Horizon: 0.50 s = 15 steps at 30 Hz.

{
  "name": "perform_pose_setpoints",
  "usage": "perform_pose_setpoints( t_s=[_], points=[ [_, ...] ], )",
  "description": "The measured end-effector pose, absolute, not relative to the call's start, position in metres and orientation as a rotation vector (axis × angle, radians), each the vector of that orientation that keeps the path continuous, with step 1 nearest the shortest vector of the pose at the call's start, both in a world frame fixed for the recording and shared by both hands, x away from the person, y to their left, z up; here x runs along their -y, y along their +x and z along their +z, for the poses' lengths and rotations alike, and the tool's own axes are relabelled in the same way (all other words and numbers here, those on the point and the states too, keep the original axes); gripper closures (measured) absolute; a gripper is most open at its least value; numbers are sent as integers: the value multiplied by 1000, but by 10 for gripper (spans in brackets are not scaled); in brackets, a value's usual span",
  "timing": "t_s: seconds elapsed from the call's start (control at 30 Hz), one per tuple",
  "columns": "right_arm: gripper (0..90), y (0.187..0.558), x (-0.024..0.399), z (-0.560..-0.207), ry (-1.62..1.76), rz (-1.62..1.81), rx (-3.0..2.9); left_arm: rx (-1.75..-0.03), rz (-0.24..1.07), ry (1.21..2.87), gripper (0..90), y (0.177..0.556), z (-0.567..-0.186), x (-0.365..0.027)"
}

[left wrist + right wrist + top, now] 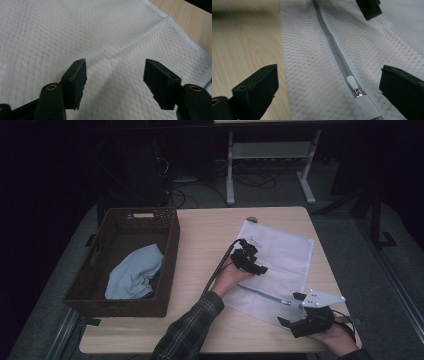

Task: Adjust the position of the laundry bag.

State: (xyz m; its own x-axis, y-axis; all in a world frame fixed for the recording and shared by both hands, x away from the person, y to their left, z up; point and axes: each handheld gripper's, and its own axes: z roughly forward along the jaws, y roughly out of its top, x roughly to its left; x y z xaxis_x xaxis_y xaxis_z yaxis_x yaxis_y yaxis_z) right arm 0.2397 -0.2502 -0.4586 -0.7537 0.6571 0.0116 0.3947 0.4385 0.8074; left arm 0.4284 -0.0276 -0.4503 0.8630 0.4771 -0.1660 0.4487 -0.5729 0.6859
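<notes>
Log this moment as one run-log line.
left gripper: open, over mesh bag | right gripper: open, at zipper pull | basket: holds blue cloth

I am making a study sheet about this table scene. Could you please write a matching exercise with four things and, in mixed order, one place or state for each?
Things:
1. blue cloth
2. mesh bag
3. zipper pull
4. left tongs

Places or states:
A. open above the white mesh
B. inside the brown basket
C. lying flat on the table
D. between the right tongs' open jaws

Pairs: 1-B, 2-C, 3-D, 4-A
</notes>
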Motion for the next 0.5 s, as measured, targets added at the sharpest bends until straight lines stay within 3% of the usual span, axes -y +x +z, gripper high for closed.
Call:
perform_pose_setpoints(
  t_s=[0.5],
  points=[
    [19,240,250,-459,909,1213,-2392,-681,91,2268,144,404,-436,-13]
  ],
)
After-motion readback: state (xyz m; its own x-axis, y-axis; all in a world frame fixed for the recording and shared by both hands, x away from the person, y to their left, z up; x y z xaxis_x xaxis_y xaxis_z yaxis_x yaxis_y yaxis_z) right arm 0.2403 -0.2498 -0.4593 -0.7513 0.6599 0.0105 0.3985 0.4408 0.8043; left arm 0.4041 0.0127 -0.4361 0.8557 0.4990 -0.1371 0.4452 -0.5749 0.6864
